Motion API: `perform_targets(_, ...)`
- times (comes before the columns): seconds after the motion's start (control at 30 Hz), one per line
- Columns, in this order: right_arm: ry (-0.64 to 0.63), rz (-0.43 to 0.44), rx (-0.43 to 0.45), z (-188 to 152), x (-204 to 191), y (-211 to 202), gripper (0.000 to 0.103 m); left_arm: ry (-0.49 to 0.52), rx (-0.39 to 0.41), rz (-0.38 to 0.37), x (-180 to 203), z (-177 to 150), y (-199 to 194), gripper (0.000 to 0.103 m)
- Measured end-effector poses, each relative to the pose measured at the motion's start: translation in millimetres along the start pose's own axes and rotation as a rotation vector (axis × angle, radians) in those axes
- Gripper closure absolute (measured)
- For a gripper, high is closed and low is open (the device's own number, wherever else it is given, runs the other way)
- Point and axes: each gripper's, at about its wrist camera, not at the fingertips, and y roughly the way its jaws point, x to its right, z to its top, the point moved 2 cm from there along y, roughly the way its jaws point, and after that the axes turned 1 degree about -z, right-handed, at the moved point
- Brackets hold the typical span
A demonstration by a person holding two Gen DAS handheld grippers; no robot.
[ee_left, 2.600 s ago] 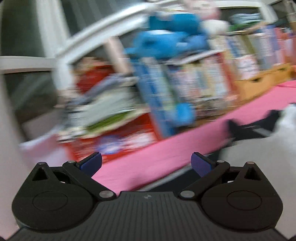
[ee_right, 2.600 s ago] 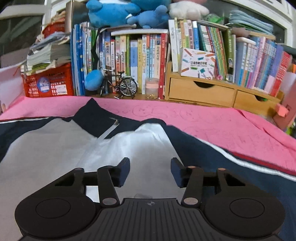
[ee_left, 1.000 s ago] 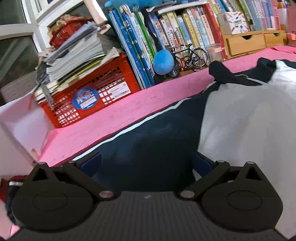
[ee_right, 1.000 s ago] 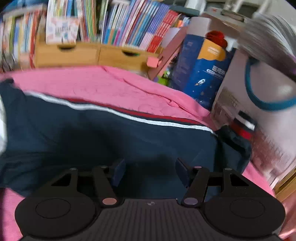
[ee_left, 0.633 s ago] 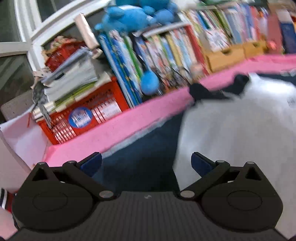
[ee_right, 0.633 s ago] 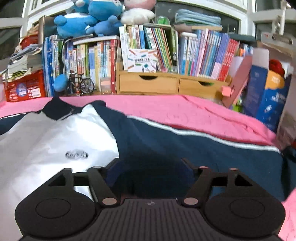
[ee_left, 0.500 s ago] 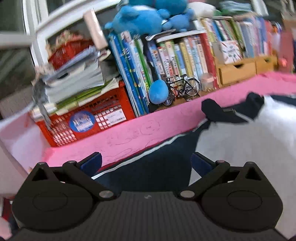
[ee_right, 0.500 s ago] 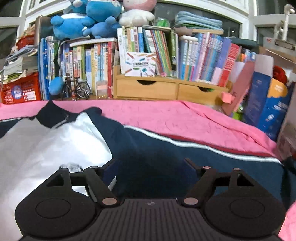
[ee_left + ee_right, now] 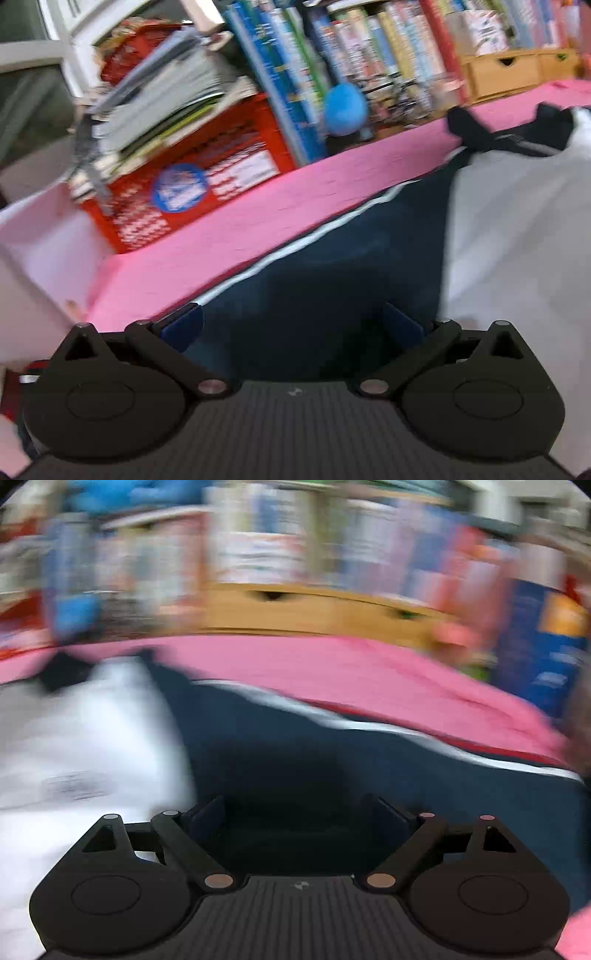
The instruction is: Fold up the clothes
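One jacket (image 9: 332,280), navy sleeves, white body, flat on pink cloth (image 9: 258,221); left gripper (image 9: 291,325) and right gripper (image 9: 295,812) both spread, right just widened, sleeve fabric beneath, unpinched

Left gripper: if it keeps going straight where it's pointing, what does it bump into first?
Most likely the dark navy sleeve of the jacket, lying on the pink cover right ahead of the open left gripper. Depth is hard to judge.

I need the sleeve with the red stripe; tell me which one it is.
The sleeve under the right gripper: red runs beside its white stripe. The left gripper's sleeve shows white only.
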Motion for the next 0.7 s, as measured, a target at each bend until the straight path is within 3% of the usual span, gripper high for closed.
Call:
perform_targets(0.17, 0.106, -0.282, -0.038, -1.7, 84.4, 15.3, 0.016, -0.063, -0.035, 0.079, -26.9, -13.1, 4.7, 0.000)
perform_targets(0.23, 0.162, -0.286, -0.034, -7.9, 99.4, -0.5, 0.022, -0.108, -0.046, 0.088, -34.1, -13.3, -3.5, 0.000)
perform_targets(0.33, 0.232, -0.278, -0.023, -16.8, 117.5, -24.9, 0.022, -0.133, -0.003, 0.053, -32.9, -8.1, -28.1, 0.000)
perform_targets(0.4, 0.181, -0.192, 0.014, -19.9, 97.6, -45.7, 0.020, -0.132, 0.059, -0.019, -23.1, 1.3, -51.9, 0.000)
perform_targets(0.5, 0.059, -0.130, 0.075, -15.7, 62.3, -62.3, 0.015, -0.128, 0.095, -0.116, -3.4, 12.7, -70.7, 0.000)
perform_targets(0.6, -0.002, -0.175, 0.097, -10.8, 55.3, -58.3, 0.015, -0.087, 0.080, -0.142, 20.2, 12.2, -68.7, 0.000)
perform_targets(0.7, 0.041, -0.287, 0.075, -11.0, 93.0, -35.0, 0.019, -0.074, 0.021, -0.134, 33.3, 3.3, -53.6, 0.000)
